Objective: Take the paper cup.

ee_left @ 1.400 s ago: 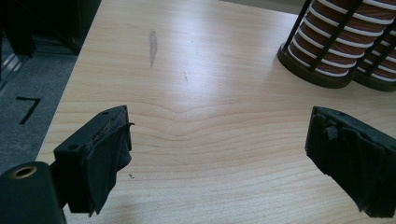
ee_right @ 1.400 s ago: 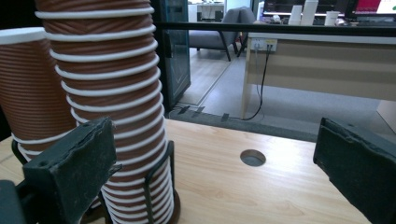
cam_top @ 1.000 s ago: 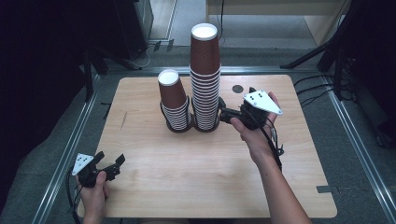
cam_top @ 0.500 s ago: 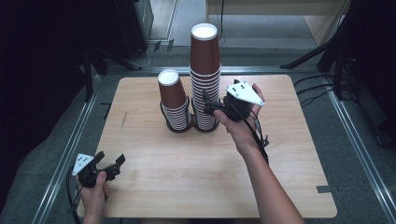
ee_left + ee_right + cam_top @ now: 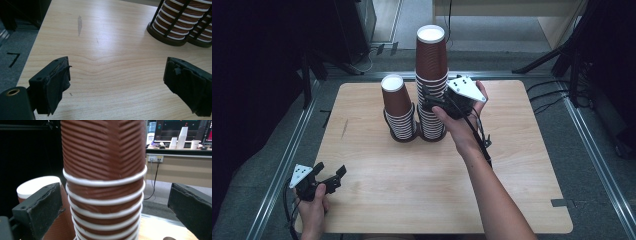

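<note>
Two stacks of upside-down brown ribbed paper cups stand in black wire holders at the back middle of the wooden table [image 5: 512, 165]: a tall stack [image 5: 431, 65] and, to its left, a short stack [image 5: 396, 102]. My right gripper [image 5: 429, 99] is raised beside the tall stack, about halfway up it. In the right gripper view the tall stack [image 5: 105, 170] stands between the open right gripper's [image 5: 115, 206] jaws, with a gap on each side. My left gripper [image 5: 331, 178] rests low at the front left, open and holding nothing, and the left gripper [image 5: 117, 82] faces bare wood.
The holders' round bases [image 5: 172, 27] lie ahead and to the right of the left jaws. A metal rail [image 5: 287, 160] frames the table, and cables run on the floor at the right. A desk with a monitor [image 5: 180, 130] and white cups stands behind.
My right gripper has moved left and up, from the right of the tall stack to around its middle. The left gripper has not moved.
</note>
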Tool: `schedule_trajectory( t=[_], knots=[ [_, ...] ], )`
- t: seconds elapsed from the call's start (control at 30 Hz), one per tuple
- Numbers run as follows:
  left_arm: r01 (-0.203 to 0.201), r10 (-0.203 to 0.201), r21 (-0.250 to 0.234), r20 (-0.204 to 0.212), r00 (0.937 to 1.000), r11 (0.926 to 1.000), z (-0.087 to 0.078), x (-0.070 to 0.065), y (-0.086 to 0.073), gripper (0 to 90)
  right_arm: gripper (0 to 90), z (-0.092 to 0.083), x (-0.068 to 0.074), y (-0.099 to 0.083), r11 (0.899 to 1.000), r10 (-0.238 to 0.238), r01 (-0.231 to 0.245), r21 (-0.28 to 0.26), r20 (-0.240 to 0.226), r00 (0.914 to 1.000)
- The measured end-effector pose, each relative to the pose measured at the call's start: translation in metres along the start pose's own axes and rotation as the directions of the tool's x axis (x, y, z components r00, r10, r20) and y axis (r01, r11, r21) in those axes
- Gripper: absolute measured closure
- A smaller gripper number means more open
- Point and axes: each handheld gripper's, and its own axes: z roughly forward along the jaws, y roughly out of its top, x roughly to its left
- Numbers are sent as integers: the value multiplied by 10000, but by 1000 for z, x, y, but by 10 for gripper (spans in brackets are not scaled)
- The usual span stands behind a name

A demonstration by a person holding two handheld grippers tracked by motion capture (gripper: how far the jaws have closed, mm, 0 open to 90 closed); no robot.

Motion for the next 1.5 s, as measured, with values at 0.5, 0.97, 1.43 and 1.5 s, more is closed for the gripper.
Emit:
schedule_trajectory(
  t=[0.5, 0.97, 1.43, 1.5],
  knots=[
    [46, -46, 5, 68, 10000, 10000, 0, 1, 0, 73, 0, 26, 13, 25, 9999, -132, 133, -82, 177, 9998],
    [154, -154, 26, 96, 9998, 9999, 0, 2, 0, 73, 5, 50, 14, 30, 9995, -319, 315, 71, 536, 9981],
    [268, -268, 4, 122, 9996, 9996, 0, 3, 1, 74, 112, 46, 18, 47, 9995, -36, 54, -317, 582, 9983],
    [276, -276, 3, 129, 9995, 9996, 0, 3, 1, 73, 113, 45, 20, 53, 9992, 6, 18, -389, 621, 9981]
  ],
)
